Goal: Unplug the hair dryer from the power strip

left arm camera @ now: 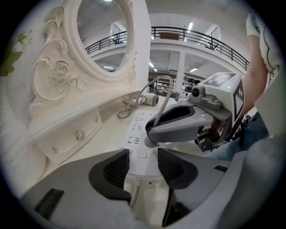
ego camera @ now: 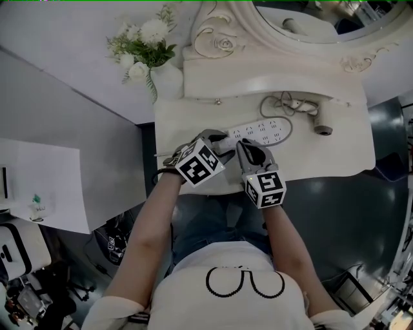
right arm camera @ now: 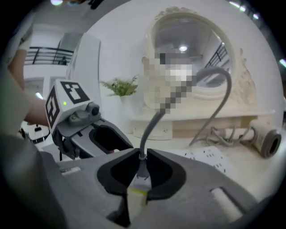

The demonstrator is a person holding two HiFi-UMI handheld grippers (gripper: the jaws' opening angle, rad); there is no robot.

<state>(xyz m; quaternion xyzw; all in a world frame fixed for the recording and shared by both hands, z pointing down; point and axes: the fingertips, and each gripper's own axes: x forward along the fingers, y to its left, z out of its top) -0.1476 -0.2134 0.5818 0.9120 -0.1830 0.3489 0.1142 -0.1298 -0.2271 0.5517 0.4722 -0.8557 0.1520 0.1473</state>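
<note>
A white power strip [ego camera: 261, 132] lies on the cream vanity table [ego camera: 335, 155], and the grey hair dryer [ego camera: 321, 118] rests behind it at the right. In the left gripper view my left gripper [left arm camera: 142, 166] is shut on the near end of the power strip [left arm camera: 140, 129], one pad on each side. In the right gripper view my right gripper [right arm camera: 142, 167] is shut on the grey plug [right arm camera: 142, 173]. Its grey cord [right arm camera: 154, 123] rises from between the pads and arcs toward the hair dryer [right arm camera: 266, 141]. Both grippers meet at the strip's left end.
A vase of white flowers [ego camera: 151, 51] stands at the table's back left. The oval mirror [ego camera: 310, 19] and a small drawer with a knob [left arm camera: 79, 134] rise behind the strip. A coiled cord [ego camera: 277, 103] lies by the dryer. A white cabinet [ego camera: 39, 187] stands left of the table.
</note>
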